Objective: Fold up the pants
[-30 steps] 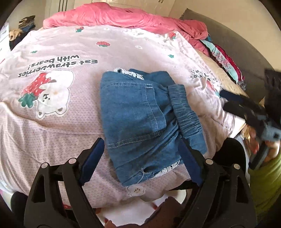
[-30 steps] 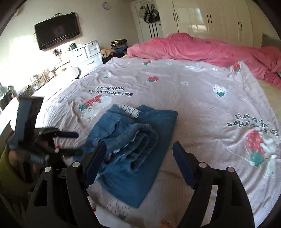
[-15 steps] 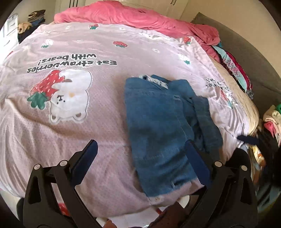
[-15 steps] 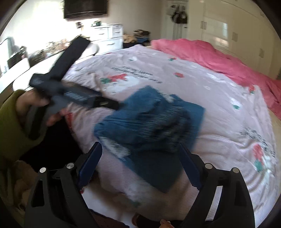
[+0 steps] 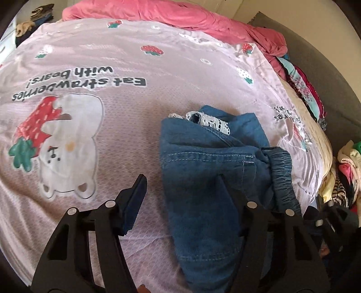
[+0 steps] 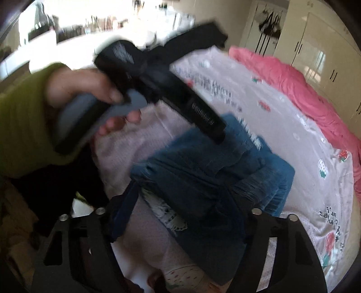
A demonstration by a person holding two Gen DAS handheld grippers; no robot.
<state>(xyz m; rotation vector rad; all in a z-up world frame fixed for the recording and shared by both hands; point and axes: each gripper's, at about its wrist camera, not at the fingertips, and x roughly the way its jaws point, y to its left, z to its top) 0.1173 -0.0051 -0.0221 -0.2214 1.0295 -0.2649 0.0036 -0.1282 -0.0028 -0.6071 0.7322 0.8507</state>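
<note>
Denim pants [image 5: 209,180] beside "Eat strawberries" bedspread [image 5: 94,76]

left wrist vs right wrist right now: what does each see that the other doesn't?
Left wrist only: the bear print with its strawberry slogan readable, and a clothes pile off the bed's right side.

Right wrist only: the person's hand in a green sleeve holding the left gripper's body, the wardrobe, and a bright cluttered counter, blurred.

Both: the folded jeans with lace trim on the bedspread, the pink duvet behind, and each view's own gripper open over the jeans: left gripper, right gripper.
</note>
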